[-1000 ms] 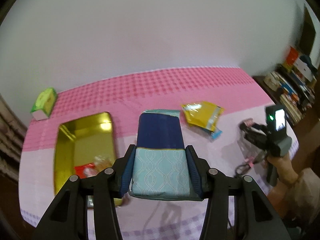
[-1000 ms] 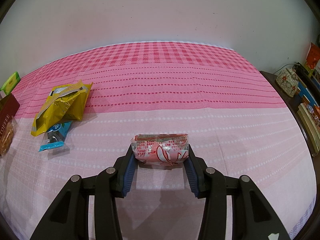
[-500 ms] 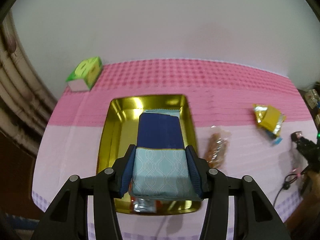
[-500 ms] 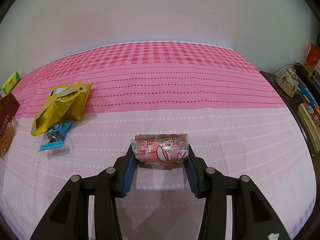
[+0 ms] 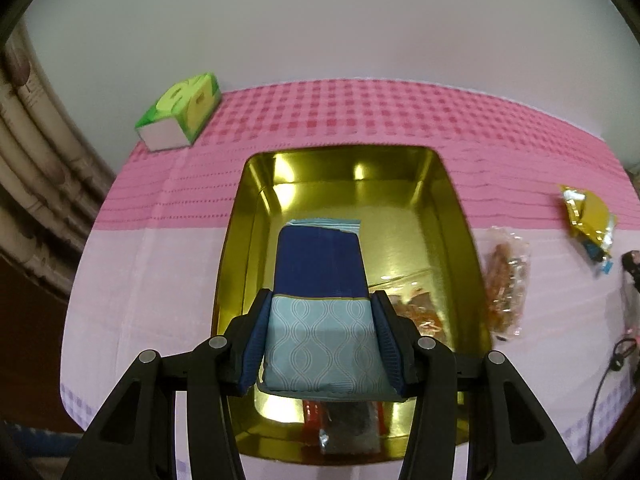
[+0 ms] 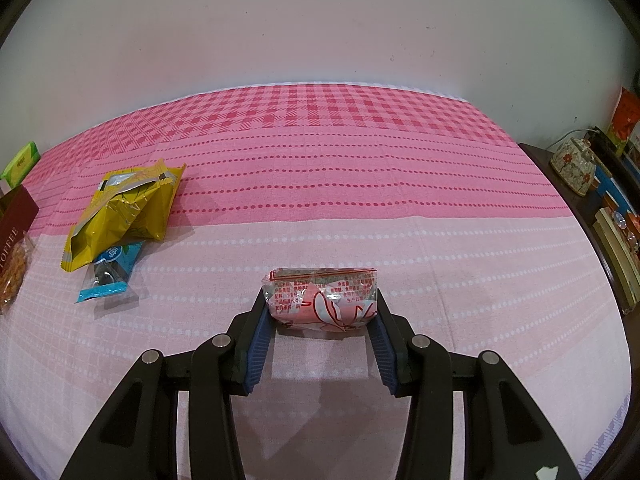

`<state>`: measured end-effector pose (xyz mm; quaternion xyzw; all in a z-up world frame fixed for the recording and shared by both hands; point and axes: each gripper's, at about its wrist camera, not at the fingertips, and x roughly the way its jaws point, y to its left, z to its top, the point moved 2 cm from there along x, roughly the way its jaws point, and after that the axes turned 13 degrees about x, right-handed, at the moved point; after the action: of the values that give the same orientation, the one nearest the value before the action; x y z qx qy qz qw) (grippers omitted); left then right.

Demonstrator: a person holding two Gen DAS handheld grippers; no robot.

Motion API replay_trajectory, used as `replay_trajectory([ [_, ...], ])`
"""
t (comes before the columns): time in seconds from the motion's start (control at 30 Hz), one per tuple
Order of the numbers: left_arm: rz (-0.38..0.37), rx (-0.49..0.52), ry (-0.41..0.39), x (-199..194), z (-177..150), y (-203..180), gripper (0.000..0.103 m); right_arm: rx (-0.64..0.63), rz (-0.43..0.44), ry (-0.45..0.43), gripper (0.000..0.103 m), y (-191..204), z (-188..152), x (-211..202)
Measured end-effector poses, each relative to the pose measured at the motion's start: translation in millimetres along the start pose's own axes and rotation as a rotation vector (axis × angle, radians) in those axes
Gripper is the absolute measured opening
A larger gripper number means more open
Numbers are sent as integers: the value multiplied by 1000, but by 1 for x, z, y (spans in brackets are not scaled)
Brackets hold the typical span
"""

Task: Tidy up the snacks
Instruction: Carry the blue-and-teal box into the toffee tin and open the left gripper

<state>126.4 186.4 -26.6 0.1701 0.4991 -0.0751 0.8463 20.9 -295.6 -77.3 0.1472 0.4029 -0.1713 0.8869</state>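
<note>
My left gripper [image 5: 320,312] is shut on a blue and light-blue snack packet [image 5: 320,280] and holds it over the gold tray [image 5: 452,200]. Small wrapped snacks [image 5: 348,428] lie in the tray's near end. My right gripper [image 6: 320,308] is shut on a pink and white wrapped snack [image 6: 320,300] just above the pink tablecloth. A yellow bag [image 6: 128,208] and a small blue packet [image 6: 108,272] lie on the cloth to its left.
A green tissue box [image 5: 180,112] stands at the table's far left corner. A clear packet of brown snacks [image 5: 506,284] lies right of the tray. The yellow bag [image 5: 588,216] lies farther right. Shelves with books [image 6: 612,220] stand beyond the table's right edge.
My left gripper has carried the blue packet leftward from mid-table to above the gold tray and closer to it. The right gripper and its pink snack have not moved.
</note>
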Motion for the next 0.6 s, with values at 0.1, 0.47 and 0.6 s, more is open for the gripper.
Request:
replay_trajectory([
  [0.1,0,-4,13,8,-2,1,50,0,0,0,43,1,0,0],
  [0.47,1,-19,46,21,-12,4,51,-1,0,-1,43,1,0,0],
  [0.6,9,-13,42,19,-13,5,51,-1,0,-1,43,1,0,0],
])
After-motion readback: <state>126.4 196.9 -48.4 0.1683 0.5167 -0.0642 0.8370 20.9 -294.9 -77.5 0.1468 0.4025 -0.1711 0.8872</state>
